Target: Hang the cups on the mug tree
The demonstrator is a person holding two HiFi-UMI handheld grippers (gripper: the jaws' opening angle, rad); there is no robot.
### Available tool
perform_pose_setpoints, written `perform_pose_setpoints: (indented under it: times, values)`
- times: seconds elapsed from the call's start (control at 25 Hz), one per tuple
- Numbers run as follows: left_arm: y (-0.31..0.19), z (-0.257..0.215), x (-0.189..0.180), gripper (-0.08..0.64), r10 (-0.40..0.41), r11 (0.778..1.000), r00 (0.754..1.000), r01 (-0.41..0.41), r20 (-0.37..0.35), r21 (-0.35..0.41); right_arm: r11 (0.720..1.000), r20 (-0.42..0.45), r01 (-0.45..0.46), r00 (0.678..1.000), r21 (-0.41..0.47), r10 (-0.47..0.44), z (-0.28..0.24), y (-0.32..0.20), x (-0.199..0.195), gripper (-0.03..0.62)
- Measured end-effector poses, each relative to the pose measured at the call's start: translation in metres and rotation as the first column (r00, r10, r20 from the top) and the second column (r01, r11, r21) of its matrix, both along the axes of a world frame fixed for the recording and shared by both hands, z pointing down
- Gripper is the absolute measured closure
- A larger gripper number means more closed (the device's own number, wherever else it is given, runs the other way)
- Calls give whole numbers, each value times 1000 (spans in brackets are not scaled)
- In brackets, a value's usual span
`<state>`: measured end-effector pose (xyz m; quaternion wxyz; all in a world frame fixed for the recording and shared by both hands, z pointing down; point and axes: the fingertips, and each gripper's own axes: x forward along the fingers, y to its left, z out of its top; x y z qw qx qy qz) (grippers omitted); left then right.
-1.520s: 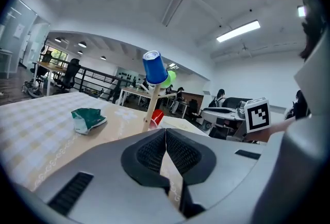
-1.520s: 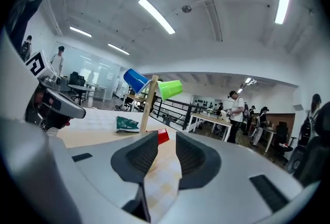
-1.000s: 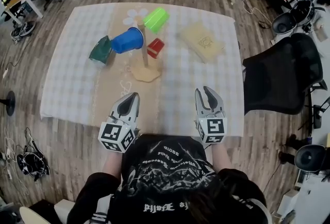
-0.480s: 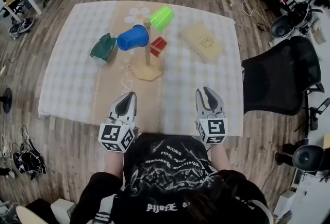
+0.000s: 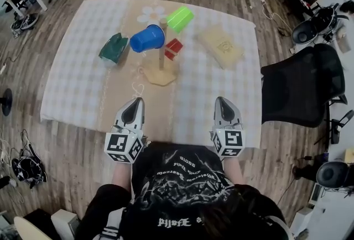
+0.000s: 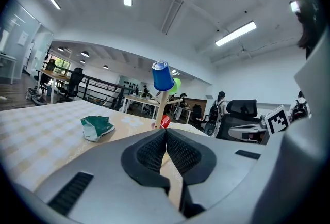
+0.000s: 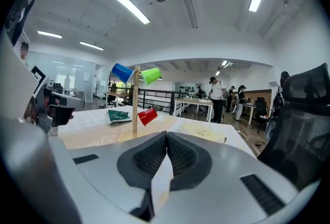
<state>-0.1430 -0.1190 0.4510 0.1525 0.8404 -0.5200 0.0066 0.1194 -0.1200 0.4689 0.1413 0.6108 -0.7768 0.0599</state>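
Observation:
The wooden mug tree (image 5: 161, 51) stands mid-table. A blue cup (image 5: 148, 38), a light green cup (image 5: 180, 18) and a red cup (image 5: 173, 48) hang on its pegs. A dark green cup (image 5: 113, 48) lies on its side on the cloth to the tree's left. My left gripper (image 5: 135, 103) is at the table's near edge, shut and empty. My right gripper (image 5: 222, 102) is level with it, jaws together with nothing between them. Beyond the shut jaws, the left gripper view shows the blue cup (image 6: 162, 76) and dark green cup (image 6: 97, 127). The right gripper view shows the tree (image 7: 136, 99).
A checked cloth (image 5: 72, 84) covers the table. A flat tan box (image 5: 222, 46) lies right of the tree. A black office chair (image 5: 298, 87) stands close to the table's right side. Desks, chairs and people fill the room behind.
My right gripper's jaws have gone from open to shut. Both grippers have stayed near the table's front edge, and the left one has stayed shut.

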Motion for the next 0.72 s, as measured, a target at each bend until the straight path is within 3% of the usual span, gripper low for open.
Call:
perform_pose_setpoints:
  times: [0.24,0.72]
  values:
    - [2,2,0,538,4,1000,1000,-4,10,-2,999,36,46,998,-7,-46,-3,2,-7,584]
    - [6,9,5,538,10,1000,999,-9,46,-23,999,6,24,1000,-37,-24,9,7,-1,586]
